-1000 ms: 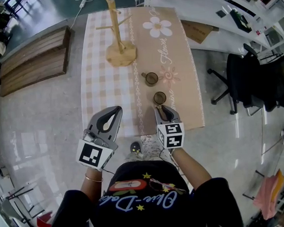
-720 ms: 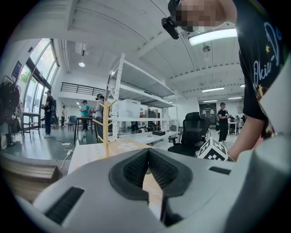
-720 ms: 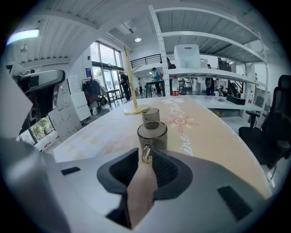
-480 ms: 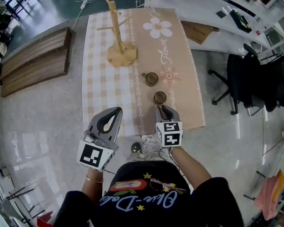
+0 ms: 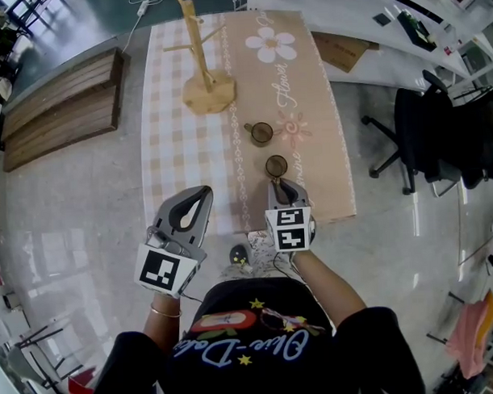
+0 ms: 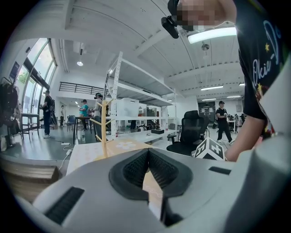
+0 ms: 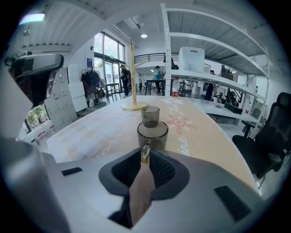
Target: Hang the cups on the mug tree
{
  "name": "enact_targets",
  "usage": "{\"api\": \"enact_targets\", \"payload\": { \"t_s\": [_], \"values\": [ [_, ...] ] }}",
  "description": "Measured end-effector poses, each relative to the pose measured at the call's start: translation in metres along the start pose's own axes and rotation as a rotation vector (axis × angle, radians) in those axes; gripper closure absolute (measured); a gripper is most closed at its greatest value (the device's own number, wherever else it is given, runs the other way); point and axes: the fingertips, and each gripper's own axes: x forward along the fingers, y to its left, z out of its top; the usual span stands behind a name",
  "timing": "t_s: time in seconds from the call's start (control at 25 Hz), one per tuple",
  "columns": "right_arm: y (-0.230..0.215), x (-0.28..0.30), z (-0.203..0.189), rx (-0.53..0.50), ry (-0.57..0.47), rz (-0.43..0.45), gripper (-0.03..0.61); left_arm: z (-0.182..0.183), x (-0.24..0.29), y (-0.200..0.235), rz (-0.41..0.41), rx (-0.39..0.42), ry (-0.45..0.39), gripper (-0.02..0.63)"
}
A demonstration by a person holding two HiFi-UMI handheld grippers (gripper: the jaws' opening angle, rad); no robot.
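Two dark glass cups stand on the tablecloth of the table (image 5: 180,154): a near cup (image 5: 277,165) (image 7: 153,134) and a far cup (image 5: 262,133) (image 7: 150,113). The wooden mug tree (image 5: 200,68) (image 7: 132,82) (image 6: 105,129) stands bare at the far end. My right gripper (image 5: 283,185) (image 7: 145,157) is at the near cup, its jaws shut on the cup's gold-tinted handle, and the cup still rests on the cloth. My left gripper (image 5: 202,192) (image 6: 148,152) hovers over the near left of the table, shut and empty.
The table's near edge runs just under both grippers. A wooden bench (image 5: 57,102) lies on the floor to the left. A black office chair (image 5: 422,137) and a white desk (image 5: 361,18) are on the right. People stand far off in the room.
My right gripper has moved a little forward until the near cup's handle is between its jaws. The left gripper and both cups have stayed put.
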Motion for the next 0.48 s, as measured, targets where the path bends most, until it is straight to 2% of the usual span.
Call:
{"api": "enact_targets", "payload": {
  "t_s": [0.16, 0.48],
  "values": [
    [-0.001, 0.001, 0.000, 0.037, -0.004, -0.017, 0.514, 0.007, 0.002, -0.006, -0.024, -0.001, -0.020, 0.606],
    [-0.012, -0.004, 0.000, 0.028, -0.011, -0.044, 0.528, 0.010, 0.001, -0.011, -0.031, 0.004, -0.029, 0.606]
  ]
}}
